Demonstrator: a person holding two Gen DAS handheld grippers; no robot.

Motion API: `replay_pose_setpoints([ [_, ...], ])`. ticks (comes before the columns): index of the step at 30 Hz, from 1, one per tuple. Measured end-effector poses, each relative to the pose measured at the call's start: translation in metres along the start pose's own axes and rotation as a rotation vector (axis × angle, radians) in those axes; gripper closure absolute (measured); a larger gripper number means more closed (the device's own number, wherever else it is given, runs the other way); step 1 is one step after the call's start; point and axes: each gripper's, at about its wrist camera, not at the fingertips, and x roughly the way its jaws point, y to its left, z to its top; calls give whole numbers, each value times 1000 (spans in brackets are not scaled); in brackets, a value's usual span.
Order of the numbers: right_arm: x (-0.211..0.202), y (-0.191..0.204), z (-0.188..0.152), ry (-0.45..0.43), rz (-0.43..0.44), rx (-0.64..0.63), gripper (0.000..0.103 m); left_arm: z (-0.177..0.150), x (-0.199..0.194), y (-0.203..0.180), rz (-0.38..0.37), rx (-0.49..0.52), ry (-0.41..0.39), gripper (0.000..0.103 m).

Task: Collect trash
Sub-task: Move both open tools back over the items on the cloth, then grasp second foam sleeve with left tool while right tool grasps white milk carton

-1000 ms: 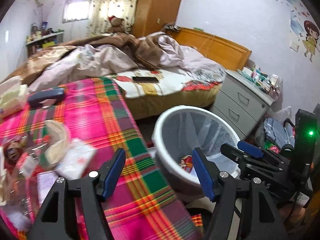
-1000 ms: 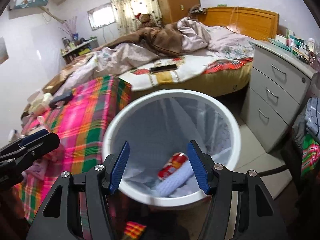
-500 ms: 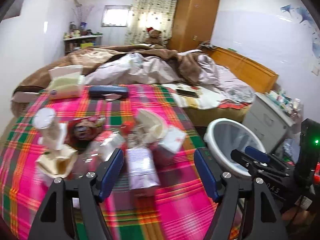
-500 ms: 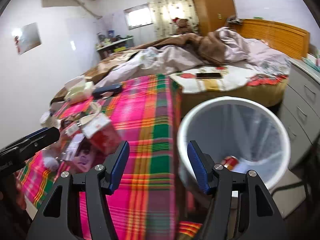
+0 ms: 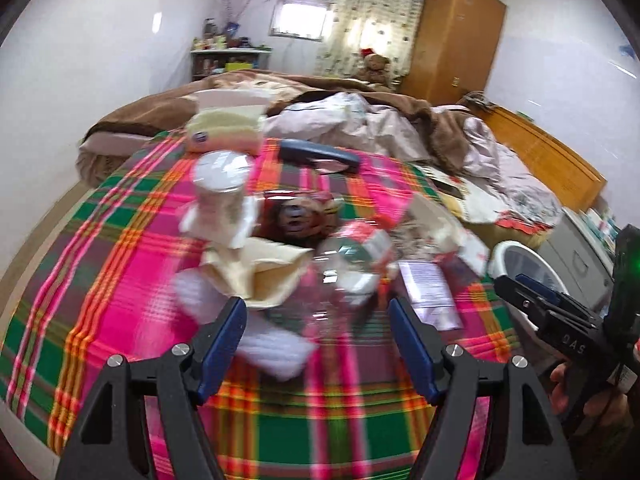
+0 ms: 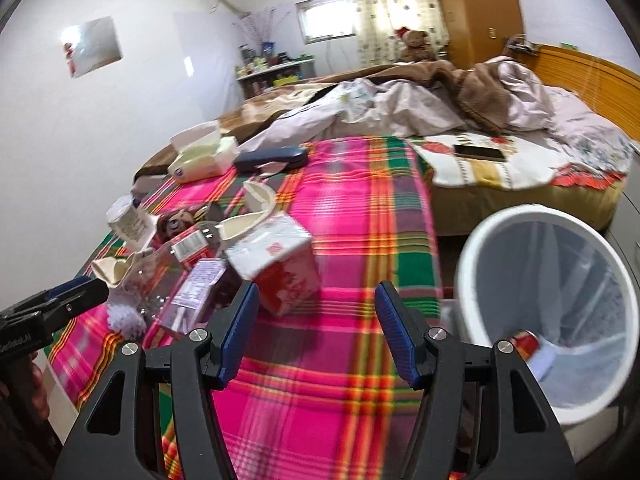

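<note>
A heap of trash lies on the plaid tablecloth (image 5: 132,280): a clear plastic bottle (image 5: 340,276), a cream paper wrapper (image 5: 260,272), a white cup (image 5: 220,184), a white tissue (image 5: 276,350), and a red-and-white carton (image 6: 280,264). My left gripper (image 5: 318,340) is open and empty just above the bottle and tissue. My right gripper (image 6: 316,332) is open and empty over the cloth, just in front of the carton. The white bin (image 6: 500,224) with a liner stands right of the table and holds a red can (image 6: 528,340).
A tissue pack (image 6: 196,156) and a dark blue case (image 6: 272,158) lie at the table's far end. A bed with rumpled blankets (image 6: 440,96) and a phone (image 6: 478,153) is behind. A grey drawer unit (image 5: 580,252) stands right of the bin.
Both grippers swung left from the bin to the table. The left one has closed in on the trash heap; the right one now faces the carton with the bin at its right.
</note>
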Motion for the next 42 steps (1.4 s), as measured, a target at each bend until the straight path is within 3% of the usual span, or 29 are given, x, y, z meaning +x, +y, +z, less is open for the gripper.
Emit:
replay_pose_setpoints([
  [14,33,15,11,69,1,-96,40,-8,22,58,58,-137,83,24],
  [20,41,22,14,87,-16,-126,40,-7,48,57,26,-184,143,24],
  [26,44,21,17,90,-37,-114,40,-7,57,51,74,-161,159,24],
  [38,40,20,16,92,-10,-87,42,-15,39,72,128,-160,211,24],
  [42,39,22,14,95,-14,-86,42,-16,36,82,107,-221,200,34],
])
